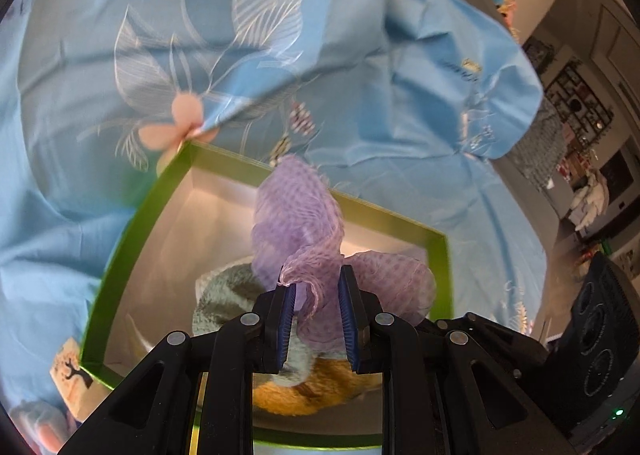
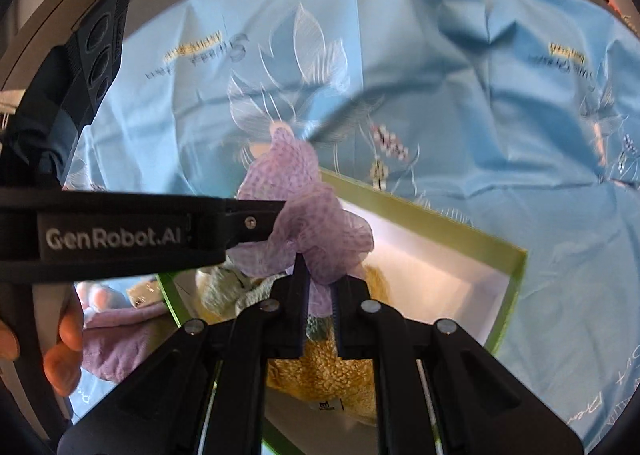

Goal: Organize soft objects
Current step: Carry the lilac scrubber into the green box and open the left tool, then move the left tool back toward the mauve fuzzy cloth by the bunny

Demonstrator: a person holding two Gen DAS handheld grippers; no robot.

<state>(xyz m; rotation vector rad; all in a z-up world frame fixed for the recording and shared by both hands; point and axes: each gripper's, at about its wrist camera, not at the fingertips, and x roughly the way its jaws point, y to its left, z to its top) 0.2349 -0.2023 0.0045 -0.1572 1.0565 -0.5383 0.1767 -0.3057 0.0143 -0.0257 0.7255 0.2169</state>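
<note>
Left wrist view: both grippers, left [image 1: 317, 295] and right [image 2: 319, 287], fingers clenched on the purple mesh cloth [image 1: 298, 215] above the green box [image 1: 120, 255]; opposing pulls toward 9 and 3 o'clock may tear it.

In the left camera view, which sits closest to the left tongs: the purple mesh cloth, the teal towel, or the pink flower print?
1. Purple mesh cloth, pinched in the left tongs.
2. Teal towel, below in the green box.
3. Pink flower print, on the blue cloth beyond the box.
</note>
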